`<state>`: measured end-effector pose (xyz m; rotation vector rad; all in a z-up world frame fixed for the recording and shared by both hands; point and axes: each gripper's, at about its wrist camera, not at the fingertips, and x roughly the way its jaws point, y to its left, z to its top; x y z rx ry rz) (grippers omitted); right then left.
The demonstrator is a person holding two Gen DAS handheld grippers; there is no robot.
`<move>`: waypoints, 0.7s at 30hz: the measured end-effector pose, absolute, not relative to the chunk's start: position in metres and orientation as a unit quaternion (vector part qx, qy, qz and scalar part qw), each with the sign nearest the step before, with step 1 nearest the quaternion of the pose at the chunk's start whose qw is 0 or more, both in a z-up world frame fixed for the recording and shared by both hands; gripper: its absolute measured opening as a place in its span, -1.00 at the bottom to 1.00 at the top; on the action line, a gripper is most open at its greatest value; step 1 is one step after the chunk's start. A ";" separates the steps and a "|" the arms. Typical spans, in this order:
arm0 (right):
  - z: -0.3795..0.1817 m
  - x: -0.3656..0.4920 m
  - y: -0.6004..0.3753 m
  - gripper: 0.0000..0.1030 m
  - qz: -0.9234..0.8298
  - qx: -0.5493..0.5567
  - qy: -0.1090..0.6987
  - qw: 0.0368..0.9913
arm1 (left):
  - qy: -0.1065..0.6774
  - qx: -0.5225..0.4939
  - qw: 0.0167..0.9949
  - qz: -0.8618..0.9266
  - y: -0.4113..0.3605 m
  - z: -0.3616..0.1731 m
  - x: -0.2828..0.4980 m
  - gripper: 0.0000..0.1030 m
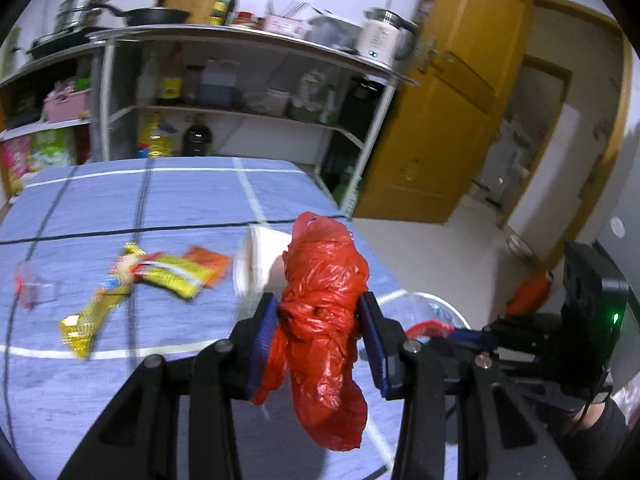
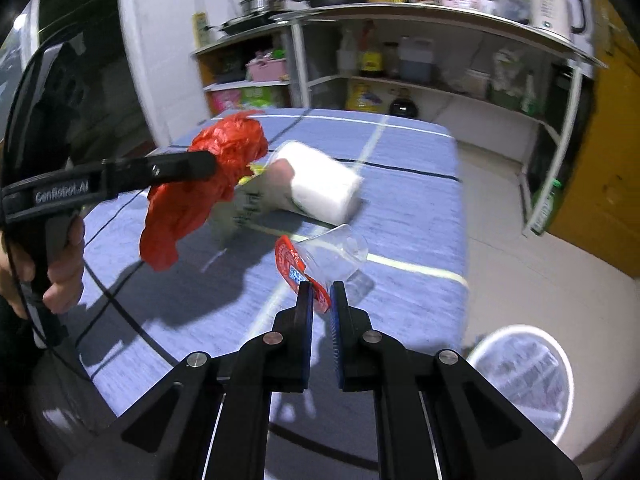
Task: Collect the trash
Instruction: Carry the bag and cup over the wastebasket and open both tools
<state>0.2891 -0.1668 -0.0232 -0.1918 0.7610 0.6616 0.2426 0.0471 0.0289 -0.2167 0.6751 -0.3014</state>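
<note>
My left gripper [image 1: 320, 316] is shut on a crumpled red plastic bag [image 1: 324, 304] and holds it above the blue tablecloth; the bag also shows in the right wrist view [image 2: 208, 184]. My right gripper [image 2: 321, 292] is shut on the red peeled lid [image 2: 298, 272] of a clear plastic cup [image 2: 340, 246], held over the table's right side. A white paper cup [image 2: 320, 180] lies on its side behind it. Yellow and orange snack wrappers [image 1: 160, 276] lie on the cloth to the left.
A white-rimmed bin [image 2: 524, 376] with a clear liner stands on the floor right of the table. A small clear cup [image 1: 32, 284] sits at the table's left edge. Metal shelving [image 1: 240, 92] with bottles and pans stands behind; a yellow door [image 1: 452, 112] is at right.
</note>
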 end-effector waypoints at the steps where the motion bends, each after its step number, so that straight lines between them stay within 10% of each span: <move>1: -0.022 0.289 -0.177 -0.83 0.307 -0.087 0.364 0.875 | 0.332 -0.101 0.925 -0.154 0.037 0.029 0.245 -0.16; 21: -0.062 0.317 -0.362 -0.83 0.114 0.001 0.425 0.898 | 0.422 -0.048 0.862 -0.276 -0.192 -0.011 0.328 -0.15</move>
